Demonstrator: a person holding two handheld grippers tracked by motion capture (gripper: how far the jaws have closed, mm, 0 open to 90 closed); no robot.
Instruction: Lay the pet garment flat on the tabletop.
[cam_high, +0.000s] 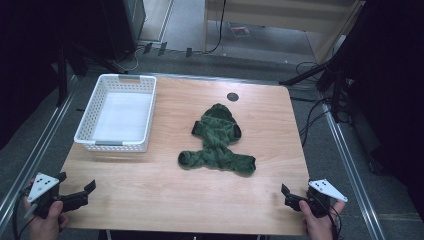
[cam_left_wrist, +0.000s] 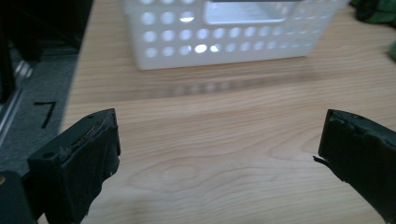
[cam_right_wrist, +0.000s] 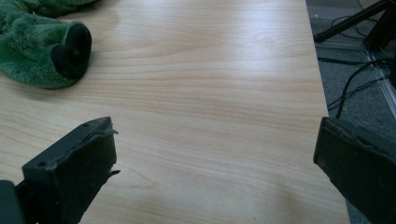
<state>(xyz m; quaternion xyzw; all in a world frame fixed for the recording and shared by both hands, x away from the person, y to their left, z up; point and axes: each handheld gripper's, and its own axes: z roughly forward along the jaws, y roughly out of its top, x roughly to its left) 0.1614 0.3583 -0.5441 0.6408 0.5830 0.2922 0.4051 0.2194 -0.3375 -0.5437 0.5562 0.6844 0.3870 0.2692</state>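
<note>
A green fuzzy garment (cam_high: 217, 142) with black cuffs lies crumpled at the middle of the wooden table (cam_high: 165, 190). One sleeve end of it (cam_right_wrist: 32, 46) lies at the upper left of the right gripper view. A white perforated basket (cam_high: 115, 145) stands empty at the back left, and its front wall (cam_left_wrist: 233, 37) faces the left gripper. My left gripper (cam_high: 77, 182) (cam_left_wrist: 219, 140) is held open at the front left corner, with nothing between its jaws. At the front right corner my right gripper (cam_high: 292, 197) (cam_right_wrist: 217, 144) is open too, well short of the garment.
A black round grommet (cam_high: 232, 96) sits in the tabletop behind the garment. Metal rails run along both sides of the table. Cables (cam_high: 312, 117) and stand legs lie on the floor to the right. Bare wood stretches between the grippers and the garment.
</note>
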